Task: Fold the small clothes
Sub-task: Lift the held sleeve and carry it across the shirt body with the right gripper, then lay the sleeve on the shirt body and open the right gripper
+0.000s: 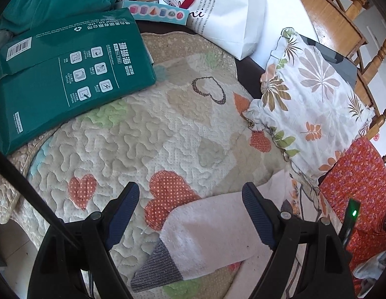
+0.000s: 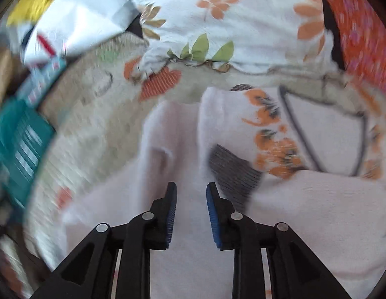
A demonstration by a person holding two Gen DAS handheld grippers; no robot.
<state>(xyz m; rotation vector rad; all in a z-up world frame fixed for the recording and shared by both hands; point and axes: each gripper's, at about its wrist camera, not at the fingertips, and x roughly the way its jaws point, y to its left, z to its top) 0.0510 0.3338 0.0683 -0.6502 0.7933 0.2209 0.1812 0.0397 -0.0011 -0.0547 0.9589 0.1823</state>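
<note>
Left wrist view: the left claw [image 1: 190, 206] hangs spread wide and empty over the quilted cover [image 1: 148, 134], its right finger above a pale pink sock [image 1: 213, 234] with a grey toe that lies flat on the quilt. A green paper ream [image 1: 68, 74], a floral pillow [image 1: 315, 107] and a red flowered cloth [image 1: 362, 186] ring the work area.

Right wrist view, blurred: the right claw [image 2: 191, 214] stands partly parted with nothing pinched, right over pink sock fabric [image 2: 193, 261]; a second grey patch [image 2: 232, 172] lies just beside it. I judge the folding barely begun: the socks lie loosely overlapped, not yet paired or folded
</note>
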